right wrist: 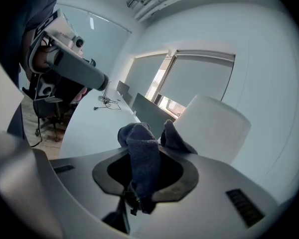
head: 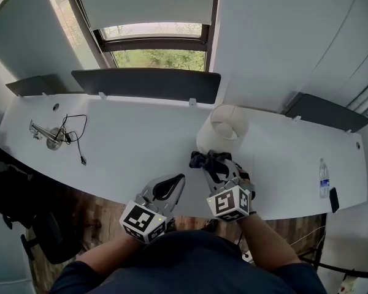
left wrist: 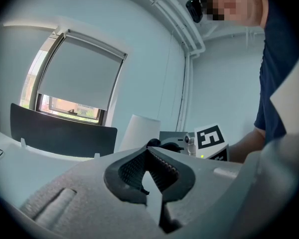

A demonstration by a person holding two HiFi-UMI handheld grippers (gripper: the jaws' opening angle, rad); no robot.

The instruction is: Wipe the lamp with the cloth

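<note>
Lamp (head: 224, 129) stands mid-frame on the worktop (head: 141, 141); right claw (head: 212, 162) clamps dark cloth (head: 202, 158) beside it, left claw (head: 173, 184) closed, empty.

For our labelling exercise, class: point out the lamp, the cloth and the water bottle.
lamp (head: 213, 138), head view, on the side of the white shade.
cloth (right wrist: 141, 151), right gripper view, on the fold between the jaws.
water bottle (head: 324, 179), head view, on its body.

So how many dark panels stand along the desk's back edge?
3 panels: one far left, one in the middle, one at the right. More may lie off-frame.
</note>
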